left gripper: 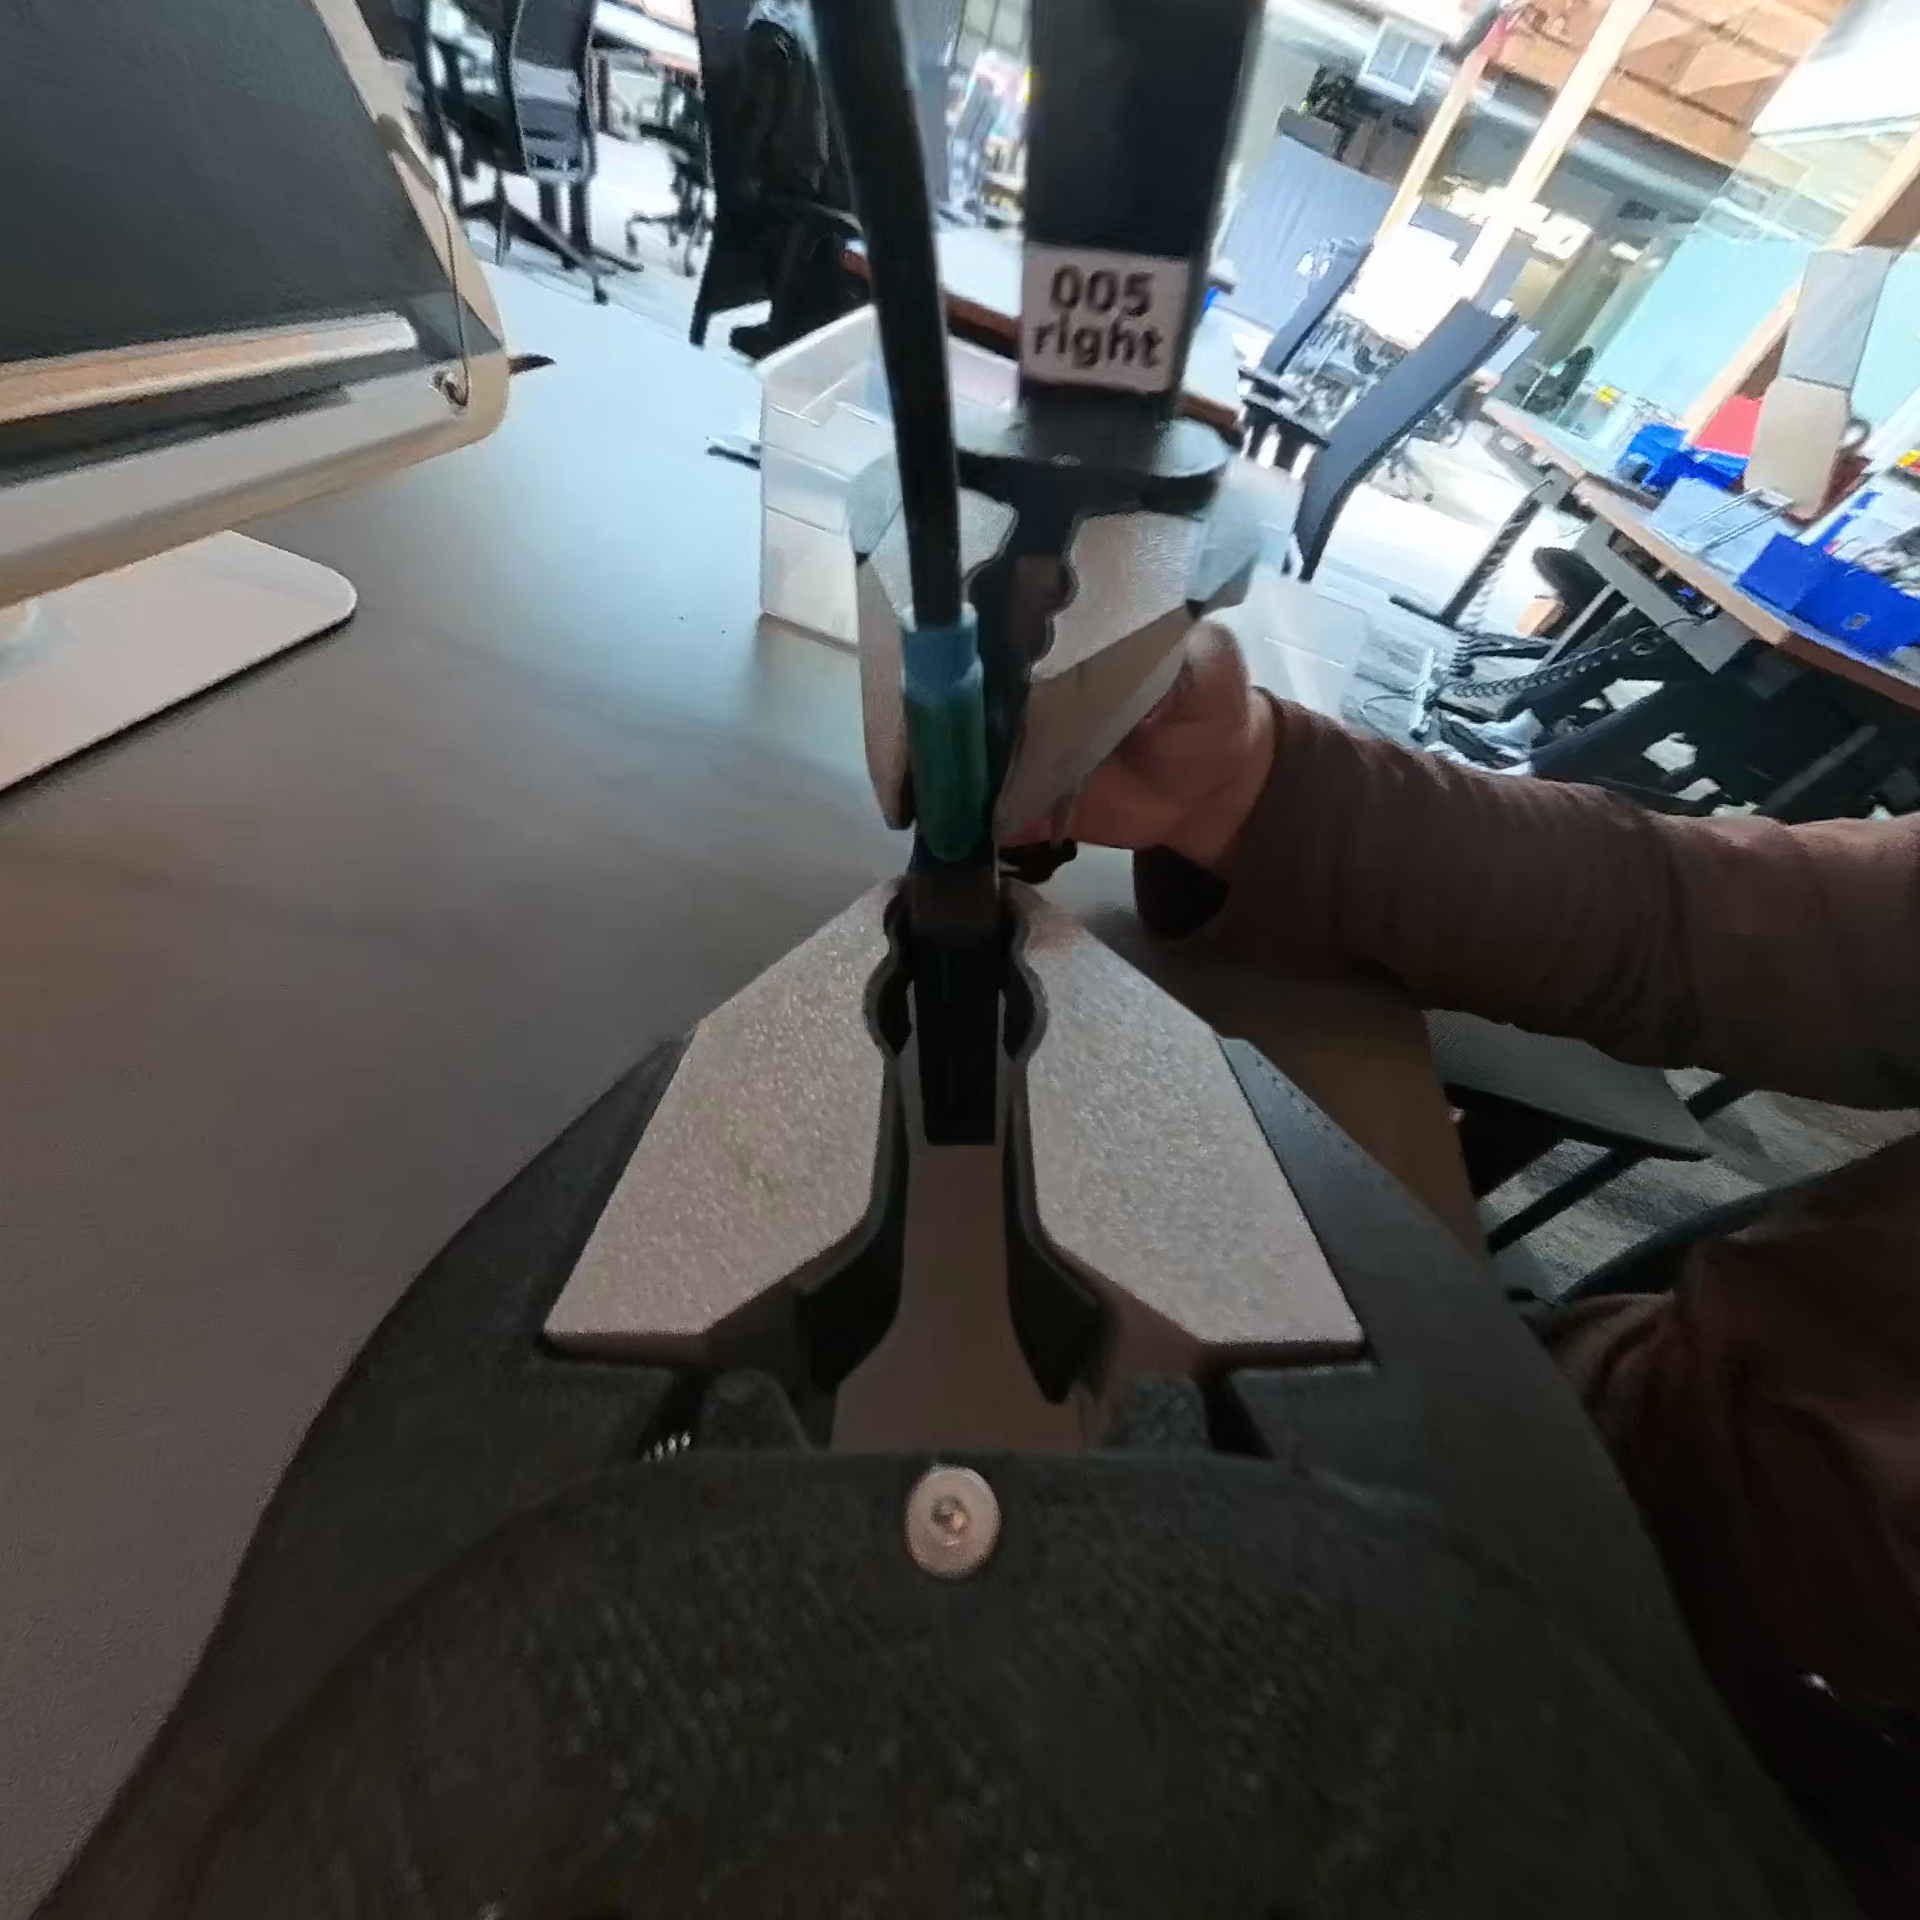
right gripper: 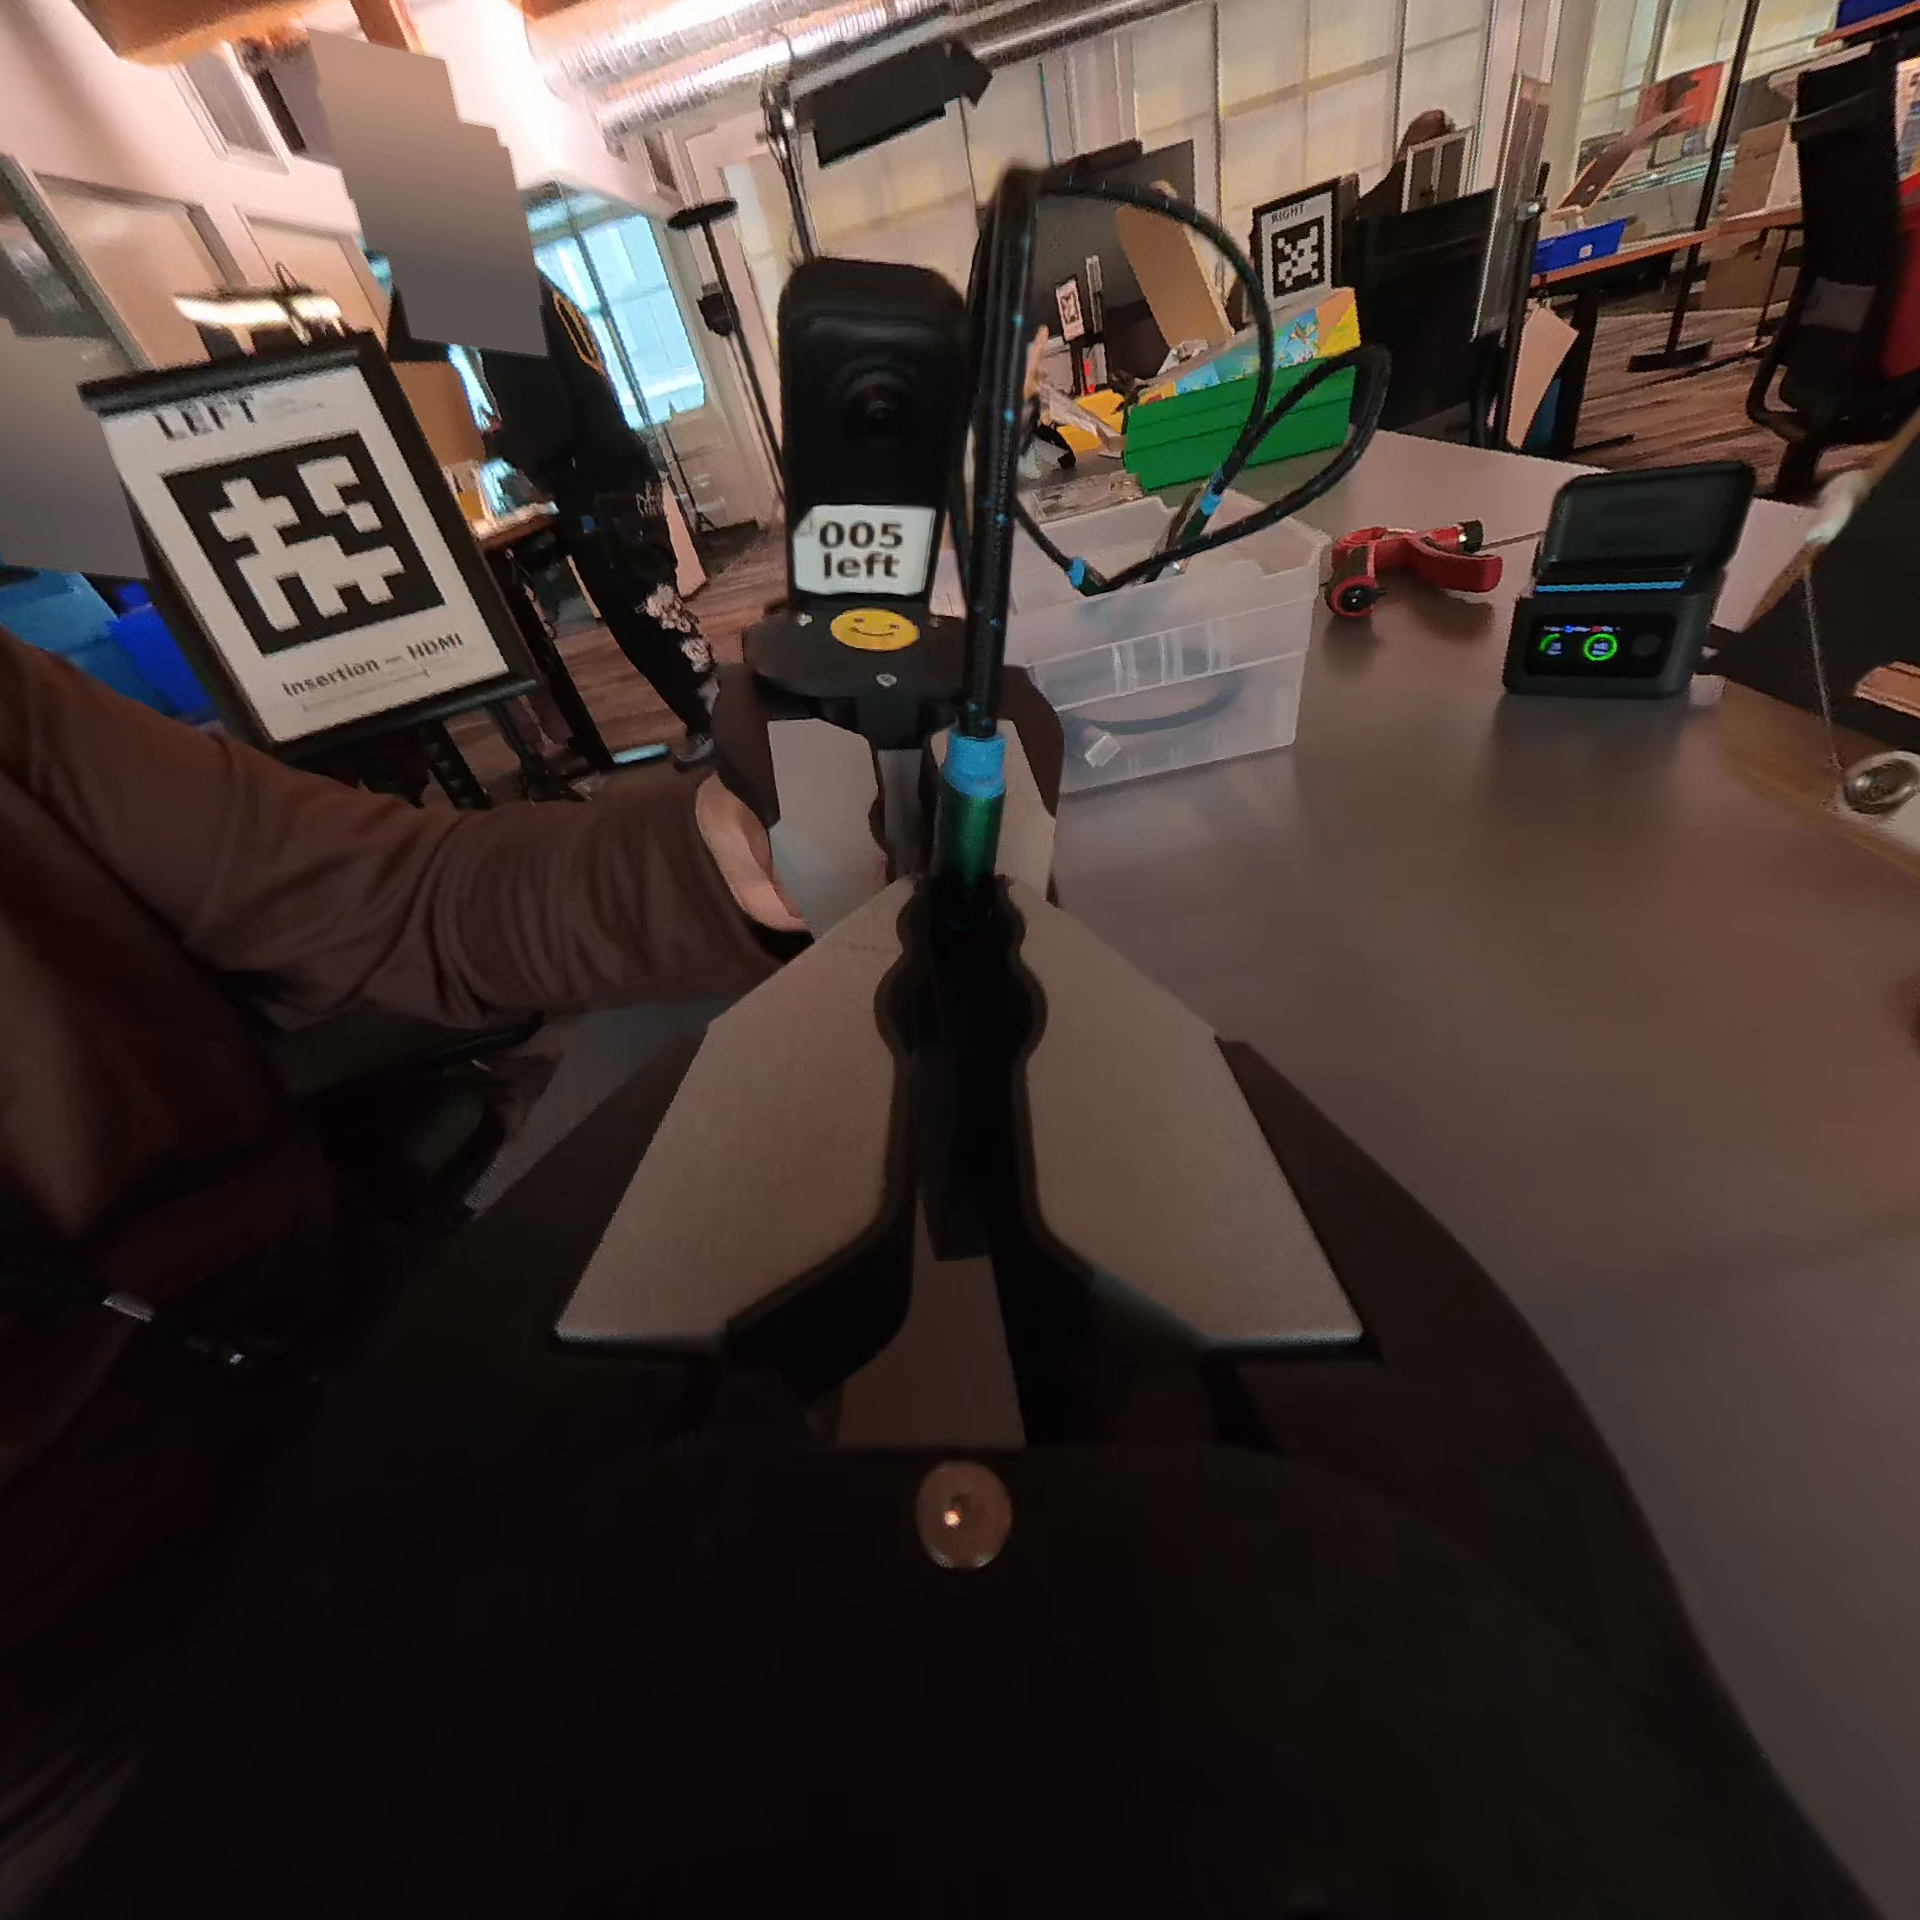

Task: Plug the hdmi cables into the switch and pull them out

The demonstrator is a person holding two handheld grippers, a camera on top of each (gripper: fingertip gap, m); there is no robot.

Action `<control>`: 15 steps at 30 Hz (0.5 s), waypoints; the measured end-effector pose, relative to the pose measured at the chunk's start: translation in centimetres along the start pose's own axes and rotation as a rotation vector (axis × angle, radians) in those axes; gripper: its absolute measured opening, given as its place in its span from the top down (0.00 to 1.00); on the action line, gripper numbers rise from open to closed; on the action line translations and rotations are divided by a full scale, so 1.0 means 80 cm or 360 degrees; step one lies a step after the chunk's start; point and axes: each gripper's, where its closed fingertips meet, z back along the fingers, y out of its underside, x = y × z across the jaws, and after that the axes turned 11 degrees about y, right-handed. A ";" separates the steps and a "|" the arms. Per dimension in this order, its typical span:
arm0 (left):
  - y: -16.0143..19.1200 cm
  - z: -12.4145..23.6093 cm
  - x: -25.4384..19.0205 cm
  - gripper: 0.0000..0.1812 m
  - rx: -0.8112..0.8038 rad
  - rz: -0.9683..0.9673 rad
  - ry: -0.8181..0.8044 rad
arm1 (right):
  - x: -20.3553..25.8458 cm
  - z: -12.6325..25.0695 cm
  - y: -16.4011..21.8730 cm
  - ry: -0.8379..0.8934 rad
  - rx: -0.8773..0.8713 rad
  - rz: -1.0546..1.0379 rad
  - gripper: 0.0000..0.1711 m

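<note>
My left gripper (left gripper: 951,914) is shut on a narrow black block, the hdmi switch (left gripper: 954,1039), held above the dark table. My right gripper (left gripper: 961,831) faces it tip to tip. A black braided hdmi cable (left gripper: 904,312) with a teal-green strain relief (left gripper: 943,748) rises from where the tips meet. In the right wrist view my right gripper (right gripper: 961,904) is shut on a dark plug body (right gripper: 958,1039) at the foot of that cable (right gripper: 987,520). The left gripper (right gripper: 904,831) stands just behind. Where plug and switch meet is hidden by the fingers.
A clear plastic bin (right gripper: 1164,644) holds another cable end (right gripper: 1081,571). A red tool (right gripper: 1413,566) and a black device with a lit screen (right gripper: 1621,603) sit on the table (right gripper: 1507,935). A monitor (left gripper: 208,312) stands at left. A marker sign (right gripper: 301,540) and a person (right gripper: 613,499) are behind. My two grippers' fingertips are within a few centimetres of each other.
</note>
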 end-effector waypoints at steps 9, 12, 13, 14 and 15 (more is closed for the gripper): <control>-0.005 0.002 0.006 0.93 -0.0116 0.0102 -0.0018 | -0.006 -0.005 -0.004 0.0200 0.0005 0.0145 0.95; -0.016 0.009 0.008 0.94 -0.0228 0.0162 -0.0003 | -0.011 -0.009 -0.015 0.0242 -0.0079 0.0038 0.95; -0.019 0.012 0.009 0.94 -0.0257 0.0170 -0.0003 | -0.013 -0.011 -0.019 0.0242 -0.0115 -0.0009 0.95; -0.022 0.015 0.010 0.94 -0.0273 0.0176 -0.0005 | -0.015 -0.012 -0.021 0.0248 -0.0137 -0.0046 0.95; -0.023 0.017 0.010 0.94 -0.0284 0.0179 -0.0007 | -0.016 -0.014 -0.023 0.0244 -0.0163 -0.0091 0.95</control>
